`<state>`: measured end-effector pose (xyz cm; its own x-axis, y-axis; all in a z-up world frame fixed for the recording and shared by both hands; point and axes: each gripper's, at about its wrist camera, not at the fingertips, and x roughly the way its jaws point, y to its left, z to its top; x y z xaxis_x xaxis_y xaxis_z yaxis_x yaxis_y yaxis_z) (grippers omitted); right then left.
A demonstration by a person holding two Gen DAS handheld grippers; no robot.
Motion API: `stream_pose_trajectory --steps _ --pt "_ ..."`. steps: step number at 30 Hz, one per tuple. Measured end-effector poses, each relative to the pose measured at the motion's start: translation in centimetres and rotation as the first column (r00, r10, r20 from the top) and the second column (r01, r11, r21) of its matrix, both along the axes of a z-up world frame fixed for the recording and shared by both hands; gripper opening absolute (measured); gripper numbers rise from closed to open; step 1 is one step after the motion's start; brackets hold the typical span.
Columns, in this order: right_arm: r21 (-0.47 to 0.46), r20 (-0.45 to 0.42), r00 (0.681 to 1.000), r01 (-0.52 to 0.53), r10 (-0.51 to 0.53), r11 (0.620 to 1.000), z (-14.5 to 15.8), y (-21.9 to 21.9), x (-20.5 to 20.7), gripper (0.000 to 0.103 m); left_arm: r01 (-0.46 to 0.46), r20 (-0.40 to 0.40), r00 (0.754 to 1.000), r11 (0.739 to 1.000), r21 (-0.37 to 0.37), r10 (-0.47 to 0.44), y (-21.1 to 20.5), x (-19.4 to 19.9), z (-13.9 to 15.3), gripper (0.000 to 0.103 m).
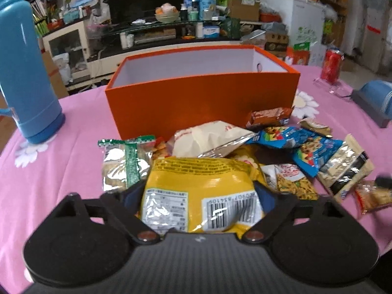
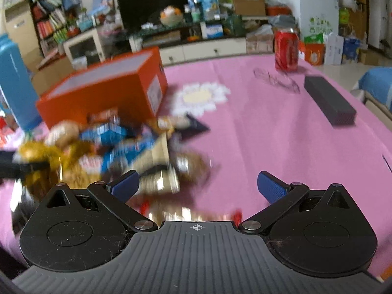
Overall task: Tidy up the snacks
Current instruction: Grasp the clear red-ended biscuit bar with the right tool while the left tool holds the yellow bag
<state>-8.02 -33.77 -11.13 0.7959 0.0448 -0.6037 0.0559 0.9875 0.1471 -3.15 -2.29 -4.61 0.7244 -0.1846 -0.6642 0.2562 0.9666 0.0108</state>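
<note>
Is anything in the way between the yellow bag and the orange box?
Yes. A white snack bag lies between the yellow bag and the orange box, whose front wall rises behind it. The box's top is open.

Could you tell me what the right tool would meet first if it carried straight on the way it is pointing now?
Probably bare pink tablecloth: the right tool stands open with nothing between its fingers. The blurred snack pile lies just left of that line, though depth is hard to judge.
</note>
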Motion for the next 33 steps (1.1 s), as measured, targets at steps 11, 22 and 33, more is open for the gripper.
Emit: stream_pose_trajectory --steps 11,22,33 --pt "-0.060 -0.103 0.989 0.096 -0.102 0.994 -2.3 3.7 -0.4 0.097 0.002 -0.024 1.000 0.990 -0.140 -0.006 2.2 -0.2 0.0 0.077" --pt "0.020 -0.097 0.973 0.212 -0.210 0.977 -2.7 3.6 -2.8 0.097 0.012 -0.017 1.000 0.988 -0.154 -0.015 2.0 -0.2 -0.2 0.082" --pt "0.009 -0.081 0.990 0.120 -0.119 0.993 -2.7 5.3 -1.0 0.097 0.015 -0.039 0.999 0.986 -0.169 -0.022 1.9 0.2 -0.5 0.091"
